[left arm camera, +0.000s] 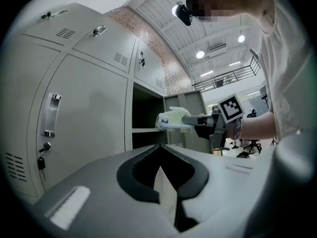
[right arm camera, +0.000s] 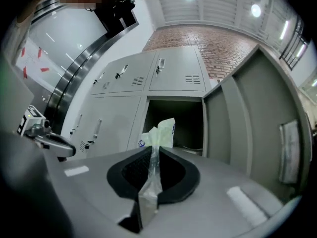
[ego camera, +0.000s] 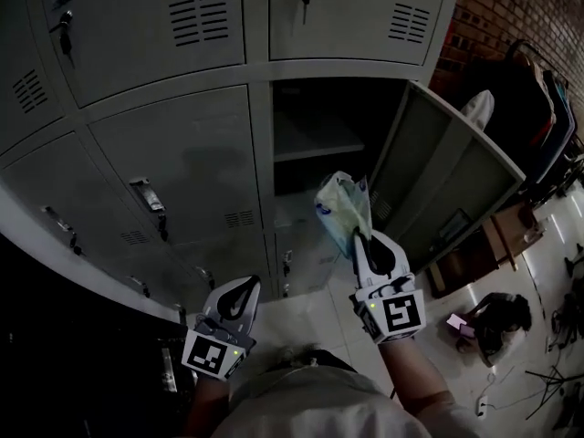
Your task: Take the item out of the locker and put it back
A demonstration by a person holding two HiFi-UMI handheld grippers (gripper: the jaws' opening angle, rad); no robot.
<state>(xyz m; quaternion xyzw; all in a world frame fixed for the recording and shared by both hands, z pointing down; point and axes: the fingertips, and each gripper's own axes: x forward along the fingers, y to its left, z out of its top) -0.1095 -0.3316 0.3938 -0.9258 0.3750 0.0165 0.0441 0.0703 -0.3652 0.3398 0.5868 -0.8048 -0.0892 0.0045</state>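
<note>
Grey locker bank point(ego camera: 173, 144), brick wall point(ego camera: 525, 7), pale floor point(ego camera: 315, 316); one compartment point(ego camera: 315, 126) open.
Held: plastic packet point(ego camera: 339, 203), pinched in right gripper point(ego camera: 358, 237) just outside compartment; left gripper point(ego camera: 248, 286) empty, jaws together. Compartment depths dark, packet print illegible.

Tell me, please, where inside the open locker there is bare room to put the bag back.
The shelf in the open locker looks bare, with free room above it. Below it, the bag hides part of the space. The door borders the right; the floor beyond is cluttered.
</note>
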